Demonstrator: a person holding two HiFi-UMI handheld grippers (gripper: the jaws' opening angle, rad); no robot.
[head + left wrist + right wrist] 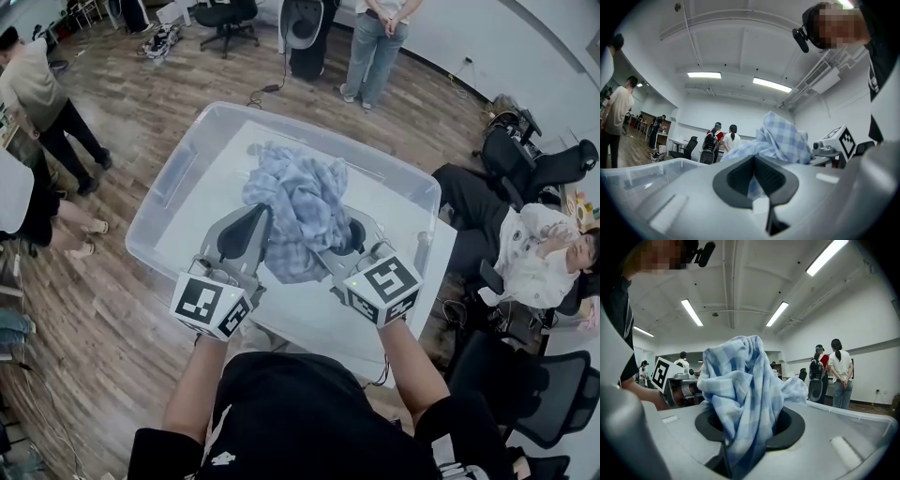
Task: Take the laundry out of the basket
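Above the clear basket point(161, 187), the blue checked cloth point(298, 211) hangs bunched between both grippers. The right gripper point(351, 236) fingers clamp a thick fold; the left gripper point(255, 223) fingers pinch a thin edge.

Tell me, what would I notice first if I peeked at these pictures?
The crumpled blue-and-white checked cloth in the middle of the head view catches the eye first. It is pinched on one side by the left gripper and on the other by the right gripper. Below it is a big clear plastic bin, and people stand and sit around the edges of the room.
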